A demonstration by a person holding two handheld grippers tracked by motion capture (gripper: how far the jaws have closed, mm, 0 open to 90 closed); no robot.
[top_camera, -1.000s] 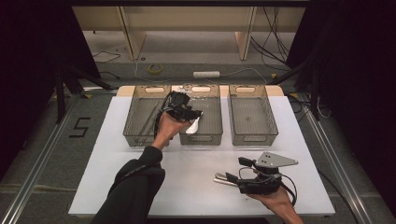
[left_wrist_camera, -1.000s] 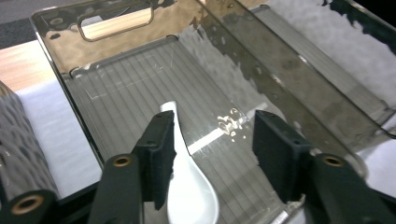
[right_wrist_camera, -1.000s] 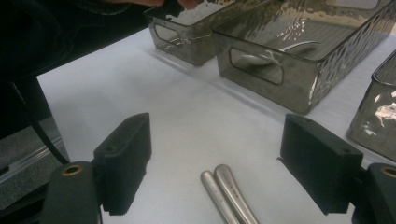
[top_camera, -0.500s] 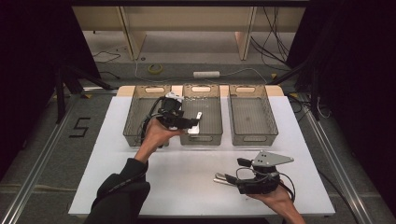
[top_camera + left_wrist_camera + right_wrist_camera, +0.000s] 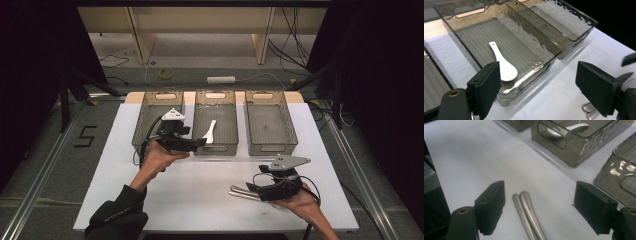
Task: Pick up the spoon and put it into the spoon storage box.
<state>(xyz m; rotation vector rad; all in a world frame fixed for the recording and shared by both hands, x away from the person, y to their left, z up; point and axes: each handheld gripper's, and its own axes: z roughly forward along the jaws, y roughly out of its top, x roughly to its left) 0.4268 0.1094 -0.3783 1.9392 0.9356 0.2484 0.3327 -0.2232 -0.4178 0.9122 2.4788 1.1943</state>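
Observation:
A white ceramic spoon (image 5: 210, 131) (image 5: 504, 65) lies in the middle one of three smoky clear bins (image 5: 216, 96), bowl toward the near wall. My left gripper (image 5: 200, 144) (image 5: 541, 90) hovers at that bin's near left corner. Its jaws have just been opening, stand wide, and have nothing between them. Two metal utensil handles (image 5: 242, 192) (image 5: 529, 217) lie side by side on the white table. My right gripper (image 5: 256, 189) (image 5: 539, 207) rests over them, open, its pads well clear of both. The spoon (image 5: 564, 128) is seen through the bin's handle slot in the right gripper view.
The left bin (image 5: 150, 107) and right bin (image 5: 270, 120) flank the middle one along the far half of the white table (image 5: 200, 205). Shelving legs and cables sit on the floor beyond the table. The metal handles (image 5: 589, 110) show at the bottom right of the left gripper view.
The white spoon has gone from the left gripper into the middle bin. That gripper has opened and drawn back toward the near left. The right hand has stayed put.

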